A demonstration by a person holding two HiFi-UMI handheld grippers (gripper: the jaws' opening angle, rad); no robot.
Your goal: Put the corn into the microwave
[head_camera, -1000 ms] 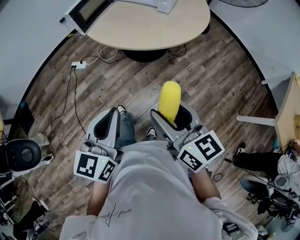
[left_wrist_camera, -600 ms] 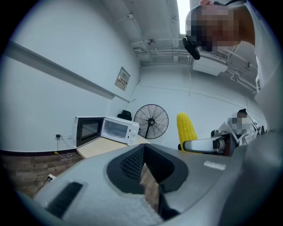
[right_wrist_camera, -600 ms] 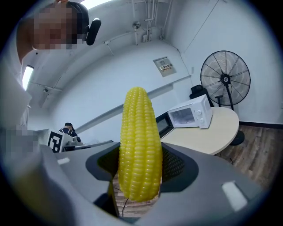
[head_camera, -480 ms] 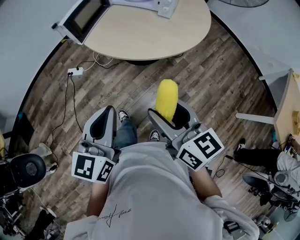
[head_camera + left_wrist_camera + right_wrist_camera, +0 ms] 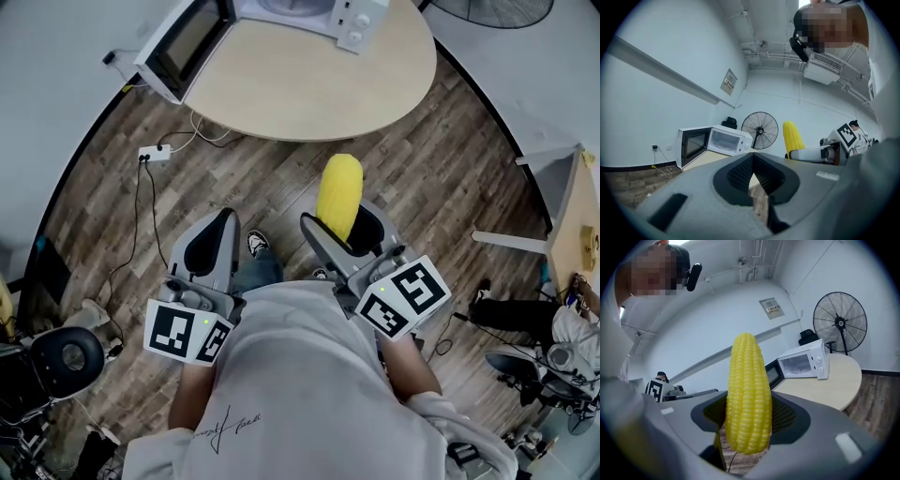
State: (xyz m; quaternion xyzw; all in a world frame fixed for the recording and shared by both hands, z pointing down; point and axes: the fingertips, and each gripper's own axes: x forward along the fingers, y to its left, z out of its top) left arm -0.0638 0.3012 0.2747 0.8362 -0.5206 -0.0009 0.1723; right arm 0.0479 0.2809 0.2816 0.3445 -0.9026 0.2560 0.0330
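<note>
A yellow corn cob (image 5: 338, 195) stands upright in my right gripper (image 5: 345, 221), whose jaws are shut on its lower half; it fills the right gripper view as corn (image 5: 747, 394) between the dark pads (image 5: 785, 416). My left gripper (image 5: 223, 220) is held beside it, shut and empty, its tips meeting (image 5: 751, 159). The white microwave (image 5: 281, 17) sits on the far side of the round beige table (image 5: 309, 84) with its door (image 5: 183, 45) swung open to the left. Both grippers hang over the wood floor, short of the table.
A power strip (image 5: 155, 153) with cables lies on the floor near the table's left edge. A standing fan (image 5: 840, 323) is behind the table. A black stool (image 5: 66, 356) is at the left, another table's edge (image 5: 574, 230) at the right.
The table and microwave have come closer and further into the head view as both grippers travel toward them. The corn stays upright in the right gripper.
</note>
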